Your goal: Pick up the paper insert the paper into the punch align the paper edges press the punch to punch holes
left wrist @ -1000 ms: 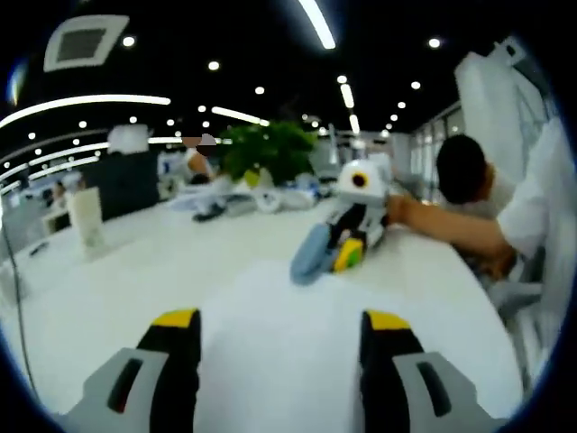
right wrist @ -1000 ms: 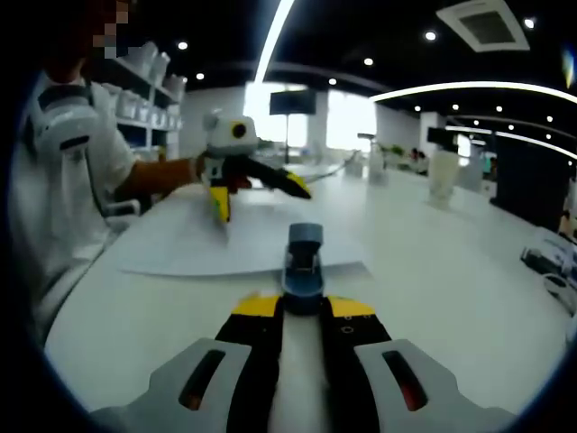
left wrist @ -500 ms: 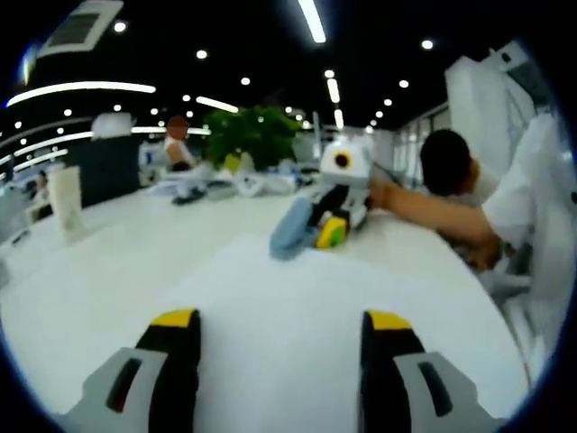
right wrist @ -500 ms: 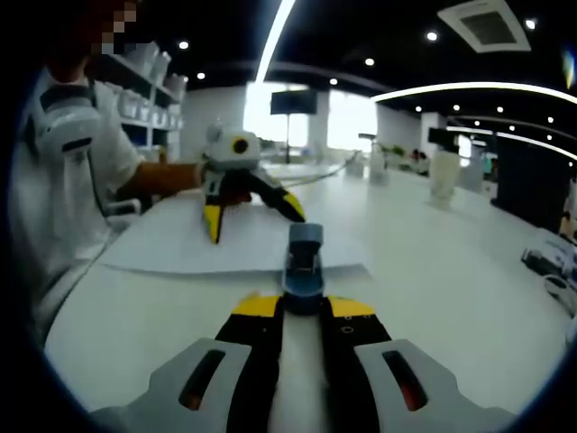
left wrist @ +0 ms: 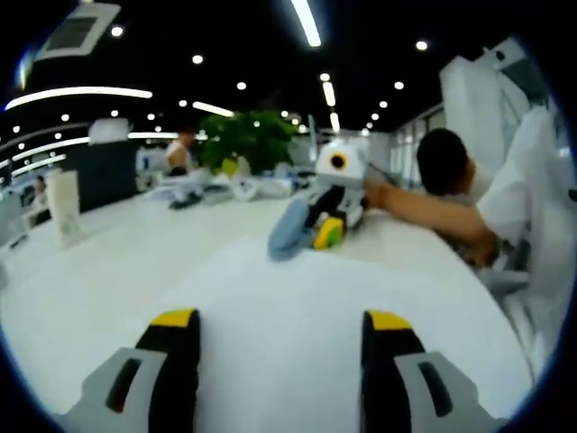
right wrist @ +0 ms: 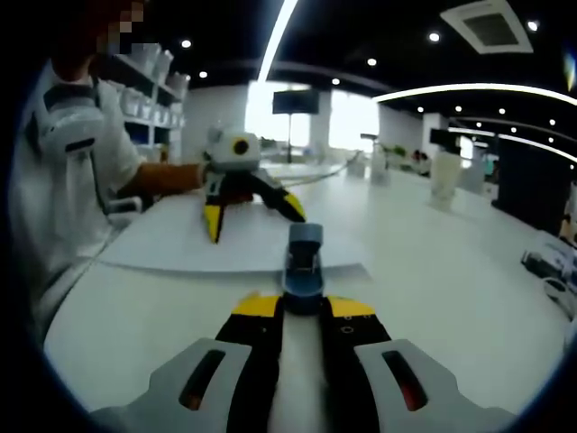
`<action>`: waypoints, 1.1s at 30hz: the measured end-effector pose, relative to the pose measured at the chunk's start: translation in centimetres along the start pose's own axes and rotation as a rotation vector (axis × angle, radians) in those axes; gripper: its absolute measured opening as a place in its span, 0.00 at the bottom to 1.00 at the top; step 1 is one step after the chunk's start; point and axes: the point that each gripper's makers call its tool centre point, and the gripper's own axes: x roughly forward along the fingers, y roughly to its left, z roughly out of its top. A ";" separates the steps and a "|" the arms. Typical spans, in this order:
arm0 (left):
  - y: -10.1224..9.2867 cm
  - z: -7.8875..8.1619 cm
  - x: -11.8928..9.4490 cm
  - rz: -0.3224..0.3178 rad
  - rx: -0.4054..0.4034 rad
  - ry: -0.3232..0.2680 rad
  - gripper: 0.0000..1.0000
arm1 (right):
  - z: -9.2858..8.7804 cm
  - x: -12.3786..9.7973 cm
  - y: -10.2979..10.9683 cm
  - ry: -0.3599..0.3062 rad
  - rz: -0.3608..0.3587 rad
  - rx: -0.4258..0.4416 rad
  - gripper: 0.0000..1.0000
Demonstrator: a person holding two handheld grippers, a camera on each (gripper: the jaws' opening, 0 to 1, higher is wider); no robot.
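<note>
A white sheet of paper [left wrist: 288, 298] lies flat on the white table [left wrist: 99, 271]. In the left gripper view my left gripper [left wrist: 281, 320] hovers low over the sheet's near part, jaws wide apart with nothing between them. At the sheet's far edge stands the blue punch [left wrist: 288, 233] with my right gripper [left wrist: 326, 233] behind it. In the right gripper view my right gripper [right wrist: 304, 307] is shut on the rear of the punch [right wrist: 304, 257], whose front sits over the edge of the paper [right wrist: 180, 245]. Beyond it the left gripper [right wrist: 252, 215] spreads its yellow-tipped jaws above the sheet.
A person in a white shirt [right wrist: 68, 162] sits at the table's side [left wrist: 505, 198], holding both grippers. A white cup [left wrist: 63, 203] stands off to one side [right wrist: 442, 188]. A green plant [left wrist: 248, 144] and desk clutter lie far back. Bare table [right wrist: 433, 271] spreads to the right.
My left gripper came down and closer over the paper a second ago and has barely moved since. The right gripper and the punch have stayed put.
</note>
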 end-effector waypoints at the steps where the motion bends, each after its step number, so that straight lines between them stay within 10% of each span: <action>1: -0.1 0.0 0.0 -0.006 0.002 -0.001 0.70 | 0.0 0.0 -0.1 0.003 0.001 0.001 0.21; 33: 0.5 0.4 0.3 -0.001 0.008 -0.008 0.68 | 0.8 1.0 -1.8 -0.009 0.057 -0.021 0.22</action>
